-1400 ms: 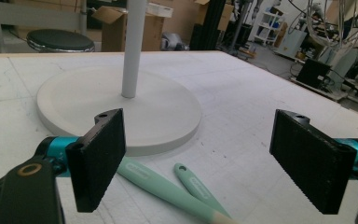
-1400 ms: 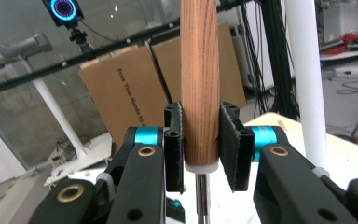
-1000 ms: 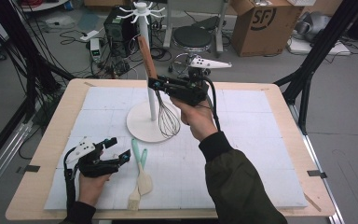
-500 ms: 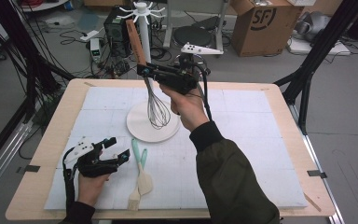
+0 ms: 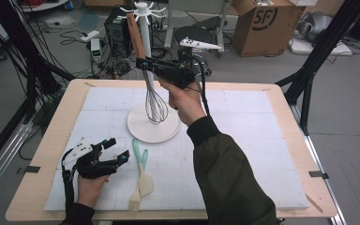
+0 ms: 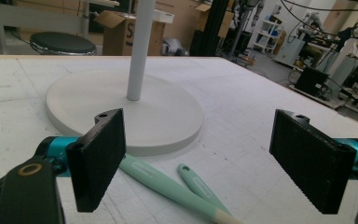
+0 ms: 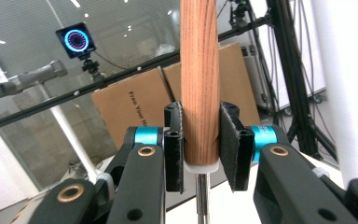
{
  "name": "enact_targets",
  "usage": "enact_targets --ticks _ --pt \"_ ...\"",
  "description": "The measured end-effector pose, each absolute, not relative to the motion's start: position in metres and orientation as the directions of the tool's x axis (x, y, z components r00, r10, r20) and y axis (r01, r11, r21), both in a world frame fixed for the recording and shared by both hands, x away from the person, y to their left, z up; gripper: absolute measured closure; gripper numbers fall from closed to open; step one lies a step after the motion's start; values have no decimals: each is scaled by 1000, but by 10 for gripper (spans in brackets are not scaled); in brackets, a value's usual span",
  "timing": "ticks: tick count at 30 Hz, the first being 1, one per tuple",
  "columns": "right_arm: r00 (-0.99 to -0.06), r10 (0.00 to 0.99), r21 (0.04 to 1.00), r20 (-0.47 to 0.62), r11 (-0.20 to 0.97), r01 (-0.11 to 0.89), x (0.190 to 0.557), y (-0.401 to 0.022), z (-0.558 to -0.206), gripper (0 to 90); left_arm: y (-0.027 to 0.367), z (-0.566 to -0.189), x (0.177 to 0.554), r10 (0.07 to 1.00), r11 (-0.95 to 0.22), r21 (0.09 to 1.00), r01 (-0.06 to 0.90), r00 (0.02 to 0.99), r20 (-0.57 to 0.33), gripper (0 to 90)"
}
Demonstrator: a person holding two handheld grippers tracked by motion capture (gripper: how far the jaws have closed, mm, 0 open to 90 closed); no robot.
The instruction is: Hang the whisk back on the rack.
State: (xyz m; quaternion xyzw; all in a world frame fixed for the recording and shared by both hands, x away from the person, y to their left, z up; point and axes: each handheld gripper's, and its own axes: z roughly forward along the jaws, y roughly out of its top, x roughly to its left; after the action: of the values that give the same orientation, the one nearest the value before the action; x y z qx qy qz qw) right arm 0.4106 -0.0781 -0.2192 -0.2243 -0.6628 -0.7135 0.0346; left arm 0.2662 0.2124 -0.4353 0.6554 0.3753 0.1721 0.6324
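Room: workshop floor behind the table [image 5: 281, 140], crowded with cables, a cardboard box [image 5: 267, 23] and black frame legs; the table top carries a white mat.

Stand: white rack [image 5: 152, 123] with a round base near the middle of the mat, its post rising to hooks [image 5: 143, 8] at the top.

Right gripper [image 5: 146, 64]: closed on the wooden handle of a whisk [image 5: 155, 105], which hangs wires-down above the base, just beside the post; in the right gripper view the 2 pads [image 7: 175, 144] clamp the very bottom end of the handle [image 7: 199, 79].

Left gripper [image 5: 117, 151]: rests low on the mat near the front edge, jaws wide and holding nothing, pointed toward the base.

Spare tools: 2 mint-handled utensils [image 5: 140, 173] lie on the mat just beside the left gripper, well clear of the whisk.

Risk 1: the grip sits at the handle's low end, so the long wooden part above could lever sideways and the whisk could tilt or slip if the hand jerks.

Risk 2: the handle top stands close to the post and hooks; a misjudged approach could knock the rack and rock it.

Risk 3: whether the handle has a loop for hanging cannot be told; letting go before it catches would likely drop the whisk onto the base.
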Motion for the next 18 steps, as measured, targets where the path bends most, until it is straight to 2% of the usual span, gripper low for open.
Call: enact_targets --ticks 15,16,18 --pt "-879 265 917 398 -144 372 417 -79 -232 718 212 -435 265 707 81 958 275 662 -250 192" --pt "-875 274 916 400 -142 374 417 -78 -233 676 212 -435 265 707 83 958 275 661 -251 192" --pt "-854 316 911 413 -151 385 419 -78 -234 490 211 -435 265 708 82 958 274 661 -249 192"
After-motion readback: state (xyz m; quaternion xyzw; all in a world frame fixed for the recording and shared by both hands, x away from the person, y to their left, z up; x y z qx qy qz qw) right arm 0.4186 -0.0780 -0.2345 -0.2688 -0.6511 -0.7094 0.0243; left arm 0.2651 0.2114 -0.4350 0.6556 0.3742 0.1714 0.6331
